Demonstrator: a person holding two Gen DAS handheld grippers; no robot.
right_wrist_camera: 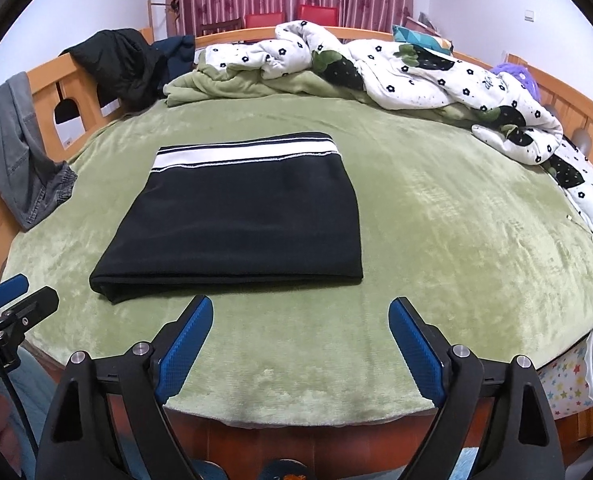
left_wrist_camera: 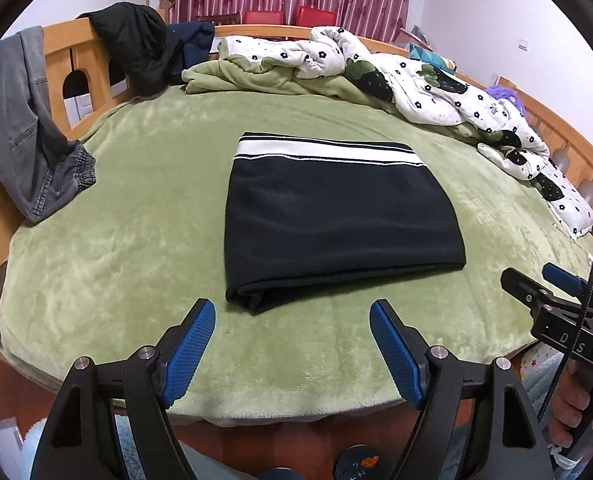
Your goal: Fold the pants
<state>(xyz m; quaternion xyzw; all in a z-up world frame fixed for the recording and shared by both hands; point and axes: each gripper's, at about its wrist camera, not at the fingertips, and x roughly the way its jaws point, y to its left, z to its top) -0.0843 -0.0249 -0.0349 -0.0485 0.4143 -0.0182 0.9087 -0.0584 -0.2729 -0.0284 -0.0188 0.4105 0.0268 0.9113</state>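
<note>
The black pants (left_wrist_camera: 336,216) lie folded into a flat rectangle on the green bed cover (left_wrist_camera: 136,240), with the white striped waistband at the far edge. They also show in the right wrist view (right_wrist_camera: 240,220). My left gripper (left_wrist_camera: 292,312) is open and empty, held above the bed's near edge just short of the fold. My right gripper (right_wrist_camera: 300,308) is open and empty, near the bed's front edge, to the right of the pants. The right gripper also shows in the left wrist view (left_wrist_camera: 536,284), and the left gripper shows in the right wrist view (right_wrist_camera: 20,292).
A crumpled white flowered quilt (left_wrist_camera: 436,84) lies along the far and right sides. Grey jeans (left_wrist_camera: 20,128) and dark clothes (left_wrist_camera: 136,48) hang over the wooden bed frame (left_wrist_camera: 56,60) at the left. A star-patterned bin (right_wrist_camera: 580,376) stands at the bed's right front corner.
</note>
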